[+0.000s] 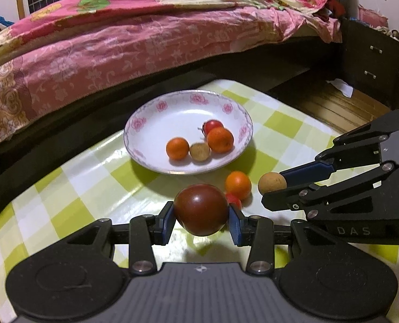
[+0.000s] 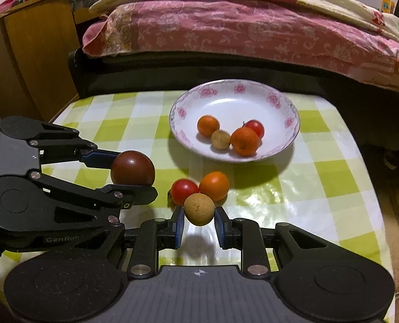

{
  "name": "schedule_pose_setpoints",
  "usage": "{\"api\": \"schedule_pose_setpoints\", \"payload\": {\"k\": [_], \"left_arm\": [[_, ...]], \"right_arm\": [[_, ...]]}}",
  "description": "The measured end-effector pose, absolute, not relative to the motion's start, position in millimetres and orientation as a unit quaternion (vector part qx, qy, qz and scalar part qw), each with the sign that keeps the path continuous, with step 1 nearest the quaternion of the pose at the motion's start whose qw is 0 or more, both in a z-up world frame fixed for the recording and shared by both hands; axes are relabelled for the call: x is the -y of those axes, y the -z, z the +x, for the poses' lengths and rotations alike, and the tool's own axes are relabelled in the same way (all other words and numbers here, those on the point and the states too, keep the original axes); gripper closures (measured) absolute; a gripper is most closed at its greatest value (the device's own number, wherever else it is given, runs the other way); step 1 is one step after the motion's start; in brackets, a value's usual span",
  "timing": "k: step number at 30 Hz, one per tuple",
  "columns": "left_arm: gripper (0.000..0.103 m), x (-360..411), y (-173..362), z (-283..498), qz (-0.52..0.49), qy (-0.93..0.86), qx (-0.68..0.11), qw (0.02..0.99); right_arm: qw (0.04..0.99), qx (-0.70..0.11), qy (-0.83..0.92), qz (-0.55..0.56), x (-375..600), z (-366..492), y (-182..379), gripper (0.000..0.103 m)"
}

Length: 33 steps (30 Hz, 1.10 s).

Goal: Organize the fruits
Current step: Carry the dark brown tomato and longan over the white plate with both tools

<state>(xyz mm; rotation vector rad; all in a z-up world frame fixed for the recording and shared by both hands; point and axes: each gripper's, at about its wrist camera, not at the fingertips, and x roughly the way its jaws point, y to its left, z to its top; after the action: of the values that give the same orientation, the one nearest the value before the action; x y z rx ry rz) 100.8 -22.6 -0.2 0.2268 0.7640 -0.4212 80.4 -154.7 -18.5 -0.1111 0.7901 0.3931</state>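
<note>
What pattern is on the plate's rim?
Pink flowers on the white plate, clearest in the right wrist view.

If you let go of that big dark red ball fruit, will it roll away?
Probably. The dark red fruit looks round and glossy, so it would likely roll on the shiny checked tablecloth. Its smooth skin may be slippery; the left gripper pinches only its two sides. It could bump the orange fruit nearby.

So my left gripper and right gripper are twins: matte black linkage arms, blue pads on the fingertips, shiny silver screws at every pivot. Each has a grey ribbed plate in the middle with a little cross mark, round black discs either side. Faint lettering on the side too, "DAS" and "GenRob"
</note>
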Motion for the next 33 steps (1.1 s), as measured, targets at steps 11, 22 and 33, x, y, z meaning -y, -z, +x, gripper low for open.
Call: {"api": "schedule_pose_setpoints", "payload": {"k": [11, 22, 33], "left_arm": [[0.055, 26.6, -4.8, 111.7, 0.110, 0.199, -0.361, 0.904], [0.055, 29.5, -7.8, 118.7, 0.111, 0.196, -0.357, 0.907], [0.055, 32.7, -9.3, 121.7, 0.112, 0.196, -0.353, 0.908]], "right_arm": [[0.912, -0.365, -0.179, -0.049, 158.8, 89.4, 9.4, 0.082], [0.916, -0.359, -0.172, -0.048, 161.6, 98.5, 6.1, 0.081], [0.922, -0.348, -0.166, -0.049, 163.3, 101.1, 1.6, 0.081]]}}
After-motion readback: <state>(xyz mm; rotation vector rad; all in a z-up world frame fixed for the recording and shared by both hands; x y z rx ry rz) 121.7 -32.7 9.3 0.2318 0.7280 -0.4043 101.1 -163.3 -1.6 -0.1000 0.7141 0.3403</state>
